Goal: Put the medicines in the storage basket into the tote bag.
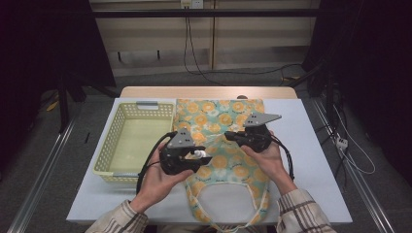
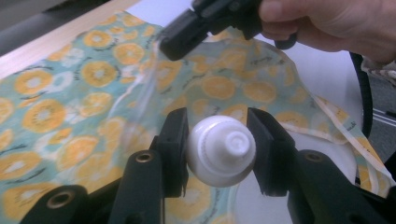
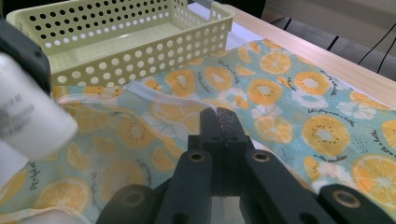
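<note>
White tbl (image 1: 316, 160), wood far edge, dark rm.

The high view looks down over the whole table (image 1: 320, 160), while both gripper views sit close behind their jaws, sharing the orange-print bag (image 2: 70, 107) beyond them.

A lab-like recording bay: dark curtains (image 1: 43, 43) flank a white-topped wooden table (image 1: 311, 160), loose black cables (image 1: 194, 48) trailing from a wall socket (image 1: 191, 4).
</note>
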A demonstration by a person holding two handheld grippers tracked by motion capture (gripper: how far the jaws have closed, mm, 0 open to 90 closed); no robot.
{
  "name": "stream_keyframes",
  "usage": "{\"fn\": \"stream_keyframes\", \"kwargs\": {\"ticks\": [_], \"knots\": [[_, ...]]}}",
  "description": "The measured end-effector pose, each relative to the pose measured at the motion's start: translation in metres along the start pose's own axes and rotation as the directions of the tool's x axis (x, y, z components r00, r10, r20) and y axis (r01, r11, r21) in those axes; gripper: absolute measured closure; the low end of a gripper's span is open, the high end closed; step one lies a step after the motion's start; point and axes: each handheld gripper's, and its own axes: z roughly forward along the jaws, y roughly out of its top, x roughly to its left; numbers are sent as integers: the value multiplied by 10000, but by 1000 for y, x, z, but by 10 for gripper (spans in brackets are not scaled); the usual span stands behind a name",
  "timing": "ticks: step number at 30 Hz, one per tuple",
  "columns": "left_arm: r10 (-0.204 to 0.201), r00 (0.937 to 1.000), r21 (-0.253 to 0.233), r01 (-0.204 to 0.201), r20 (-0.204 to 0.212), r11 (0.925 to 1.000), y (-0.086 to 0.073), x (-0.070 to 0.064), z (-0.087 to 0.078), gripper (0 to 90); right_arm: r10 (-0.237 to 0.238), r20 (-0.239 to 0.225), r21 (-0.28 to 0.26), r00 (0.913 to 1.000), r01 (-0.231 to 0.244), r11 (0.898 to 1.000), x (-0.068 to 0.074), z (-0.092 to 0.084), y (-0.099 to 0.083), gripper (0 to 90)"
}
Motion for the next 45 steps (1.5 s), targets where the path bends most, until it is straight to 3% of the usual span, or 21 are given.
{"fn": "stream_keyframes", "kwargs": {"ticks": [6, 11, 15, 17, 19, 25, 28, 30, 33, 34, 35, 36, 37, 39, 43, 44, 45], "knots": [[103, 9998, 150, -106, 178, 9998, 0, 4, 25, 603, 1, 48, -106, 10000, 0, 9999, 0, -3, 2, 900], [-234, 9995, 417, 225, 208, 9989, -2, 13, 45, 603, -5, 44, -48, 10000, 6, 10000, 1, -2, 2, 900], [-281, 9994, 707, 267, 181, 9971, -5, 7, 57, 603, -5, 66, -160, 10000, 6, 9999, 1, -4, 3, 900], [13, 10000, 999, -18, 53, 9950, -8, -1, 64, 603, 0, 87, -243, 10000, 2, 9997, 0, -7, 4, 900], [37, 9997, 970, -60, 229, 9953, -10, -1, 72, 603, 69, 122, -322, 9999, -65, 9995, -1, -9, 5, 900], [-273, 9996, 943, 268, 46, 9952, -11, 13, 86, 603, 9, 144, -332, 9999, -4, 9994, -1, -9, 5, 900], [-379, 9993, 1300, 382, -48, 9908, -16, 18, 96, 602, -16, 121, -280, 9999, 20, 9996, -1, -8, 5, 900], [-501, 9987, 1122, 486, 111, 9925, -19, 21, 100, 602, -32, 107, -253, 9999, 34, 9997, -1, -8, 5, 900], [-372, 9993, 1312, 370, -14, 9907, -17, 24, 104, 601, -23, 119, -241, 9999, 26, 9997, 0, -7, 4, 900], [-346, 9989, 1442, 387, -310, 9888, -17, 23, 106, 601, -28, 116, -233, 9999, 31, 9997, 0, -7, 4, 900], [-326, 9995, 1389, 329, -45, 9898, -18, 25, 109, 601, -30, 110, -233, 9999, 33, 9997, 0, -7, 4, 900], [-230, 9988, 1533, 294, -430, 9877, -18, 24, 110, 601, -33, 110, -225, 9999, 35, 9997, 0, -7, 4, 900], [-382, 9992, 1349, 391, -96, 9901, -20, 25, 113, 601, -22, 103, -210, 9999, 24, 9998, 0, -7, 4, 900], [-265, 9994, 1460, 292, -203, 9889, -21, 27, 116, 600, -32, 88, -191, 10000, 34, 9998, 0, -6, 4, 900], [-451, 9988, 1276, 474, -209, 9907, -22, 28, 118, 593, -78, 84, -162, 9999, 79, 9998, 0, -5, 4, 900], [-397, 9978, 1392, 468, -535, 9892, -21, 27, 117, 589, -82, 82, -165, 9999, 83, 9998, 0, -5, 4, 900], [-489, 9984, 1319, 521, -268, 9899, -22, 28, 117, 576, -77, 90, -171, 9999, 79, 9998, 0, -6, 4, 900]]}}
